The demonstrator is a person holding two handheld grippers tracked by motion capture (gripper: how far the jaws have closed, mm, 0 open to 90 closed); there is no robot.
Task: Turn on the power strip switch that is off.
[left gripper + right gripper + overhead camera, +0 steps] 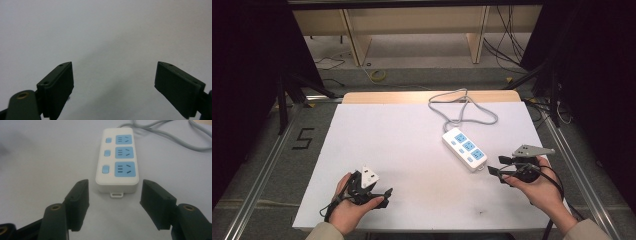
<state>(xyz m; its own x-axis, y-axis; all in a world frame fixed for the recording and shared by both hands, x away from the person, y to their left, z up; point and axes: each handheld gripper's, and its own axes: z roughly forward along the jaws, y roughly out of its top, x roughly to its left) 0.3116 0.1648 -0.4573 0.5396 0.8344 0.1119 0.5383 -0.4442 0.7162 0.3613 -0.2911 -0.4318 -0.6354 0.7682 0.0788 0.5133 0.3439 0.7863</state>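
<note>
In the high view we see the white worktop (412, 150) filling the middle of the frame, with a white power strip (464, 148) with blue sockets lying right of centre and its grey cord (462, 107) looping toward the upper middle. Our right tool (495, 166) sits at the lower right, just beside the near end of the strip but apart from it, its jaws spread and empty. Our left tool (384, 195) rests at the lower left, well apart from the strip. In the left gripper view, the left tool (113, 82) has its two black jaws standing wide at the bottom corners, with bare worktop (105, 30) between them. In the right gripper view, the power strip (117, 160) lies in the upper middle of the frame, its small tab end facing us, and the right tool (113, 202) holds its jaws wide open on either side just below that end, gripping nothing; the cord (160, 132) runs off at the upper right.
</note>
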